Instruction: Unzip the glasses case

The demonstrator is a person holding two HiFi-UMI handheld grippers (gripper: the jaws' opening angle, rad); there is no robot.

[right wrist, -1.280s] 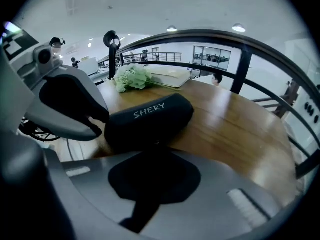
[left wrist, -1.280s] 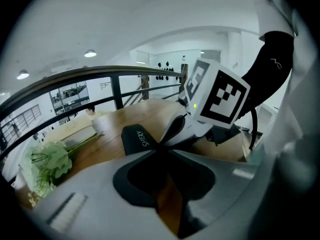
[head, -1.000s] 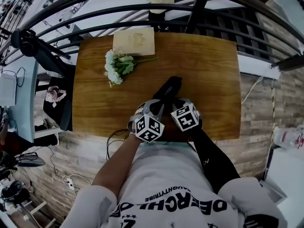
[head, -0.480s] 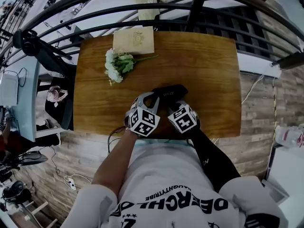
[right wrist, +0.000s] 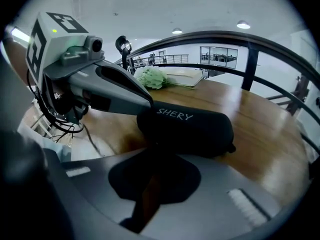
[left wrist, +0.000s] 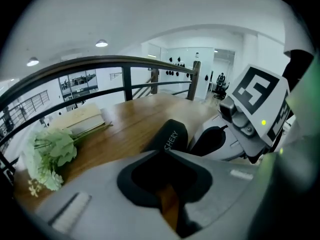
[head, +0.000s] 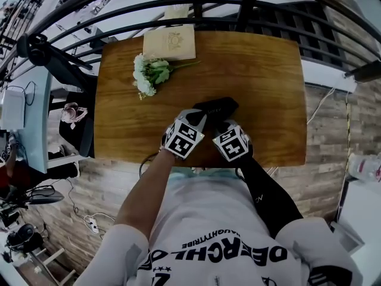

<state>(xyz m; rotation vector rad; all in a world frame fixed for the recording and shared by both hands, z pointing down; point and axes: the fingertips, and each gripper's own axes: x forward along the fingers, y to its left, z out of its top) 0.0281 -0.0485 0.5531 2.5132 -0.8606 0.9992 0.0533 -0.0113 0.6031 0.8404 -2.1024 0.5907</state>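
The black zipped glasses case marked SHERY lies crosswise on the wooden table near its front edge. My left gripper is shut on the case's left end; in the left gripper view the case rises just past my left gripper. My right gripper is shut, its tips against the case's near side. Whether it pinches anything is hidden. In the right gripper view the case fills the space beyond my right gripper, with the left gripper's fingers on its left end.
A bunch of white flowers and a pale book lie at the table's far left. A dark metal railing curves behind the table. A cable hangs below the front edge.
The case has swung from pointing diagonally away to lying crosswise, and has shifted slightly farther from the front edge. Both grippers moved with it, keeping close together.
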